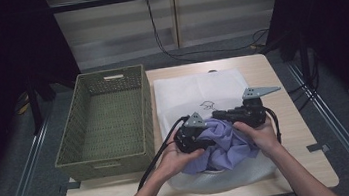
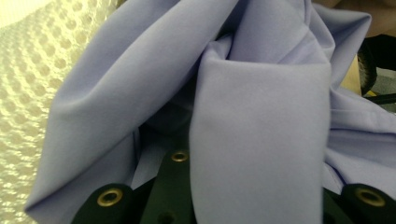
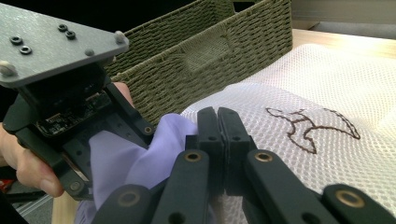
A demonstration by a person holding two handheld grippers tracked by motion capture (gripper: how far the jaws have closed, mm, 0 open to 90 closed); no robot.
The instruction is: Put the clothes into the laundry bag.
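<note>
A bunched lavender cloth [image 1: 228, 144] lies on a white mesh bag [image 1: 196, 90] with a small dark embroidered mark. My left gripper [image 1: 208, 140] comes in from the left and is shut on the cloth. In the left gripper view the cloth [image 2: 257, 116] drapes over the jaws and hides the pads. My right gripper [image 1: 216, 116] points left from the other side. Its jaws [image 3: 218, 133] are pressed together just above the mesh bag [image 3: 299, 93], with the cloth [image 3: 140, 158] beside them. The left gripper [image 3: 116, 158] with its grey plate sits close by, in a hand.
A green woven basket [image 1: 69, 136] stands to the left of the bag, its near wall [image 3: 205, 51] close behind the grippers. The wooden table [image 1: 292, 129] shows bare strips to the right and front. Cables trail over the floor behind.
</note>
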